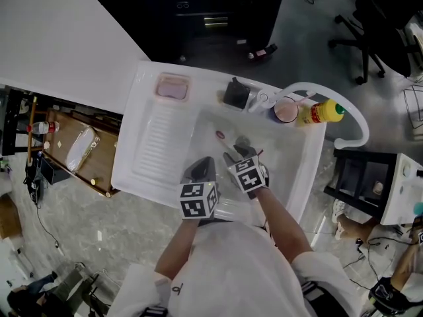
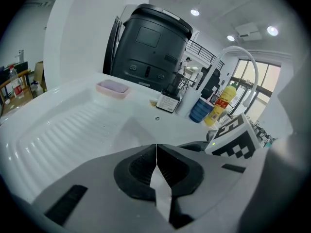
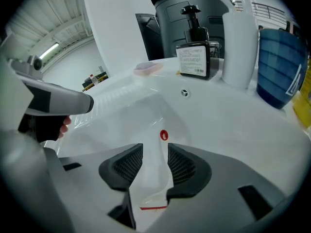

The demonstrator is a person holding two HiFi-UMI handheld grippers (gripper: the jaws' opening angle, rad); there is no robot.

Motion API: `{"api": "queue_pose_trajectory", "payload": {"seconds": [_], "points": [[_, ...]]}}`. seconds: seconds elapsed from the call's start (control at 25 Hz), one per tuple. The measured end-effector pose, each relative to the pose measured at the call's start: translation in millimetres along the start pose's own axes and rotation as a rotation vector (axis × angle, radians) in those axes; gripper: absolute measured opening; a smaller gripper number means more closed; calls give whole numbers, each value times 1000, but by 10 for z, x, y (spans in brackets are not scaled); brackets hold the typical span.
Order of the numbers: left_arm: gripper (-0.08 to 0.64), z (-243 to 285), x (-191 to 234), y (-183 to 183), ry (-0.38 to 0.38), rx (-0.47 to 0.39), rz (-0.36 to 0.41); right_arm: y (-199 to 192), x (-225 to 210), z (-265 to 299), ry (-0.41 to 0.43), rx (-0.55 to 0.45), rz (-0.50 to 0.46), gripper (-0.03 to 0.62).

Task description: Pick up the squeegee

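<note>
One white sink unit point(image 1: 155, 144) carries nearly everything. Along its back edge stand one pink soap dish point(image 1: 172, 87), one black pump bottle point(image 1: 236, 94), one blue cup point(image 1: 286, 110) and one yellow bottle point(image 1: 320, 112). One white tap point(image 1: 316, 84) arches over the back right corner. In the basin lies one squeegee point(image 3: 156, 169), as far as its pale shape can be read. Two grippers are near the front edge, the left gripper point(image 1: 201, 167) and the right gripper point(image 1: 241, 147). There are two cubes with square markers, the left marker cube point(image 1: 198, 200) and the right marker cube point(image 1: 248, 175).
</note>
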State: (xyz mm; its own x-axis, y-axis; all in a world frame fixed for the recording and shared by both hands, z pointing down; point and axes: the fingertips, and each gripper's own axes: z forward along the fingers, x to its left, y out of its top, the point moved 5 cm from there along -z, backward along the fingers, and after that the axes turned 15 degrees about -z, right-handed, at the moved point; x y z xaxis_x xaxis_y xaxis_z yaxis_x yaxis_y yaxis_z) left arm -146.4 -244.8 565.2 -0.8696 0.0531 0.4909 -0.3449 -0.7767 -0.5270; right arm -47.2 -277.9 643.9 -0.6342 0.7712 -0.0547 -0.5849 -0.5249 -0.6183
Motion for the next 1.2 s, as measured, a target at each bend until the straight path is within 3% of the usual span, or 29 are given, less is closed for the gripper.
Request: {"api": "queue_pose_trajectory", "payload": {"seconds": [1.2], "points": [[28,375,215,-176,51,79,-52,-219,-172,510,9,77,-11,172]]}}
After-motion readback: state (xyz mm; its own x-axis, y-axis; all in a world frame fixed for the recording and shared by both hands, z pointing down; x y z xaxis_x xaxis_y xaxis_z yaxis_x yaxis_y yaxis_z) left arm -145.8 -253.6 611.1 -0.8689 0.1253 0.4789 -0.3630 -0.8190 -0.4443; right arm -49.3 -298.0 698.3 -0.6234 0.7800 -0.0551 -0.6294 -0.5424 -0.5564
